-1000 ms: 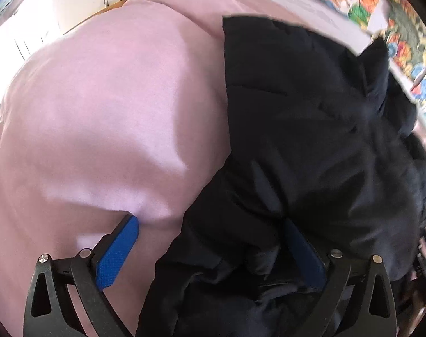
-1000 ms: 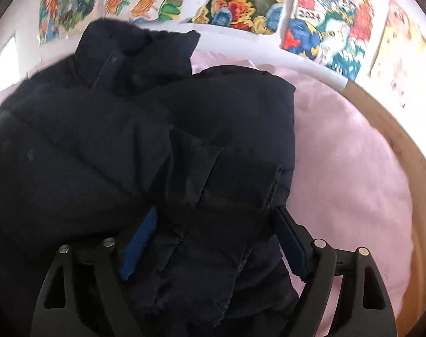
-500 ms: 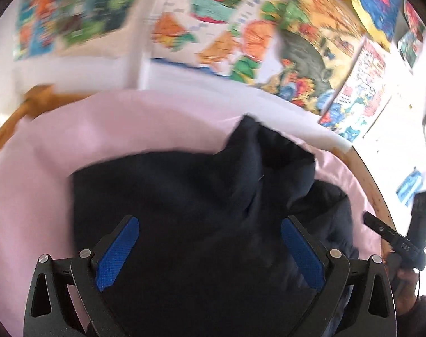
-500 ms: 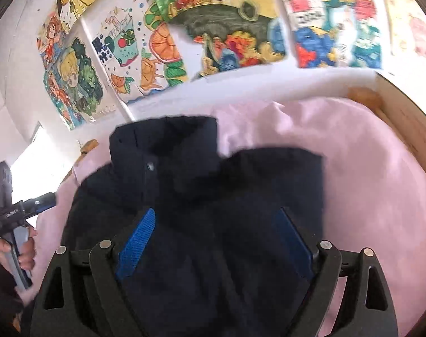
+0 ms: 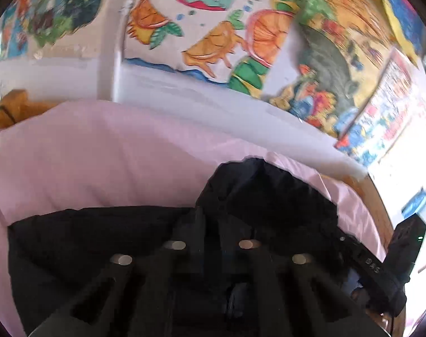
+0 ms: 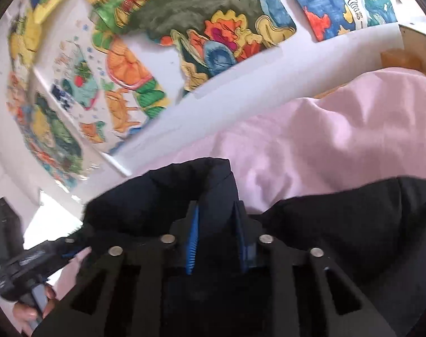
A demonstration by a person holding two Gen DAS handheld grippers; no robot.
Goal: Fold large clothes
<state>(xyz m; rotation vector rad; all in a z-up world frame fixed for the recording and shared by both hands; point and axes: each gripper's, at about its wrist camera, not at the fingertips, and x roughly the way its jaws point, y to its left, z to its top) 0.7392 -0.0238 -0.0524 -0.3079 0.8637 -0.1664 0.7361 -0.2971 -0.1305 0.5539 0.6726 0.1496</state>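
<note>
- Left wrist view: the left gripper [image 5: 214, 252] is sitting clenched at the bottom of the picture, its black fingers [image 5: 182, 255] drawn right together, and whether any cloth is nipped between them I cannot tell, dark on dark as it is.
- Directly under and ahead of those fingers the dark puffy jacket [image 5: 106, 233] is lying spread, its body running off to the left of the tool and its bunched collar [image 5: 263, 191] rising just beyond the tips.
- Past the jacket, the pink bedsheet [image 5: 106, 151] is stretching away on all sides, with a wooden bed edge [image 5: 380, 205] showing to the right.
- Low on the right, the other handheld tool is poking into view, blurred.
- Furthest off, colourful drawings [image 5: 235, 42] are covering the white wall.
- Right wrist view: the right gripper [image 6: 215, 224] is closing, and a fold of the jacket [image 6: 215, 179] is standing between the blue pads [image 6: 193, 238], which are pressing its sides.
- More jacket is lying to the right of the tool, just beside the fingers.
- Low on the left, a person's hand [image 6: 30, 309] is holding the left tool's grip.
- Beyond the fold, pink sheet is rumpling up towards the wall, and the drawings are filling the far background.
</note>
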